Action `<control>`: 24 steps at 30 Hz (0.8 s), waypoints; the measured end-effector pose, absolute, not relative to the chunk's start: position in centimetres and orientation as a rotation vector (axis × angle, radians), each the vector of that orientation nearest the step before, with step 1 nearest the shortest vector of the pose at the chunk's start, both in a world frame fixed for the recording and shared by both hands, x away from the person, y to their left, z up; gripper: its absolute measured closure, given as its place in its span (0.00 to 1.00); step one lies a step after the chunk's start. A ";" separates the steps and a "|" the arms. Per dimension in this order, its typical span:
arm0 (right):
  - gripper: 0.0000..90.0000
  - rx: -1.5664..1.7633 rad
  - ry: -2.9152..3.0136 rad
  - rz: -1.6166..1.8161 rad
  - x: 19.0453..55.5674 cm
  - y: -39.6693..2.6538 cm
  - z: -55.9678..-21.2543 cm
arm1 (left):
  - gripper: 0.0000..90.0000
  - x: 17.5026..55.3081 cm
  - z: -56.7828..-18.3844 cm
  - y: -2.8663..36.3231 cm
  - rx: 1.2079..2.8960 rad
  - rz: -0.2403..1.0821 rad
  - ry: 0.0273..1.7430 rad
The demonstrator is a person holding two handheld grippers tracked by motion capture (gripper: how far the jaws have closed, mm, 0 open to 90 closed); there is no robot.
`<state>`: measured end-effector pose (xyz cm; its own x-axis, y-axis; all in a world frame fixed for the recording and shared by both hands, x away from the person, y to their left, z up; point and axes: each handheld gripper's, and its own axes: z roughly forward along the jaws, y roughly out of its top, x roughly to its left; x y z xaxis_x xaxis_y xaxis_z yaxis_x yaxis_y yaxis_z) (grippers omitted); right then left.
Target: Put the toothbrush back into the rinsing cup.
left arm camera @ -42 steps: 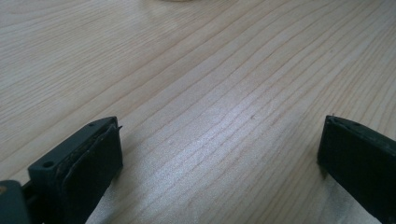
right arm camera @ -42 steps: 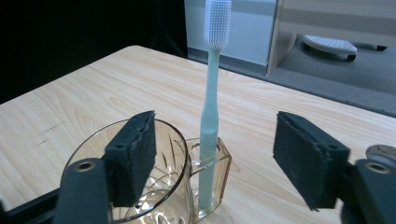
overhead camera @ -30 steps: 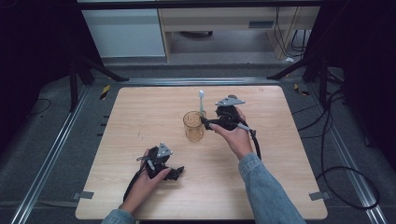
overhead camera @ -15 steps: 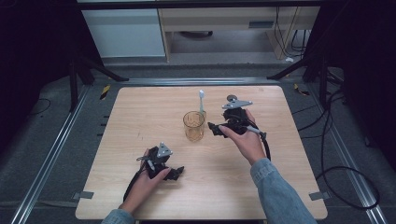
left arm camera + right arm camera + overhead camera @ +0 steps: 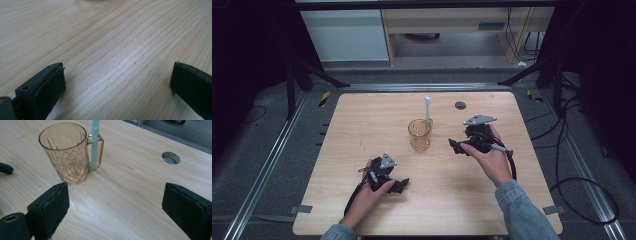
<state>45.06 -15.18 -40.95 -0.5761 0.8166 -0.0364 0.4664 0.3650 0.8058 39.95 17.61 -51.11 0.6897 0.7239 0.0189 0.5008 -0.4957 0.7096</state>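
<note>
1. Left gripper (image 5: 398,185) near-left on table (image 5: 362,120), jaws wide apart, nothing between.
2. Amber mug (image 5: 419,135) mid-table, upright; pale stick (image 5: 428,107) stands through its handle, far side.
3. Right gripper (image 5: 455,147) just right of mug, jaws spread, empty.

An amber cut-glass mug (image 5: 67,152) is stood upright mid-table; a pale blue toothbrush (image 5: 94,143) is threaded upright through its handle.

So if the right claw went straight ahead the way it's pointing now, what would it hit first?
Probably nothing: the right claw is open, with bare table ahead. The amber mug sits just left of its line, though depth is hard to judge.
</note>
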 end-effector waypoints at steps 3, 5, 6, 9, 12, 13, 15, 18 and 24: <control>0.09 1.122 2.198 1.092 44.5 -15.8 -41.4 | 0.00 40.0 -51.1 17.6 2.202 0.413 0.933; 0.09 1.128 2.199 1.088 44.1 -16.2 -41.8 | 0.00 40.0 -51.1 17.6 2.202 0.413 0.933; 0.10 1.141 2.192 1.096 43.9 -16.4 -42.1 | 0.00 40.0 -51.1 17.6 2.202 0.413 0.933; 0.10 1.165 2.184 1.099 43.3 -17.0 -42.7 | 0.00 40.0 -51.1 17.6 2.202 0.413 0.932; 0.10 1.188 2.184 1.105 42.7 -17.4 -43.3 | 0.00 39.9 -51.1 17.6 2.202 0.413 0.933; 0.10 1.188 2.188 1.100 42.5 -17.6 -43.5 | 0.00 39.9 -51.1 17.6 2.202 0.414 0.933; 0.10 1.193 2.196 1.087 42.2 -17.9 -44.0 | 0.00 39.9 -51.1 17.6 2.202 0.414 0.933; 0.09 1.216 2.208 1.074 41.8 -18.4 -44.8 | 0.00 39.9 -51.1 17.6 2.202 0.414 0.933; 0.10 1.280 2.223 1.022 41.5 -19.9 -46.7 | 0.00 39.9 -51.1 17.6 2.201 0.414 0.933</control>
<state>41.52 -19.87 -46.67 -0.5139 0.8573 0.0317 0.5823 0.3214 0.7467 39.94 17.61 -51.12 0.6893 0.7242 0.0194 0.5005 -0.4954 0.7100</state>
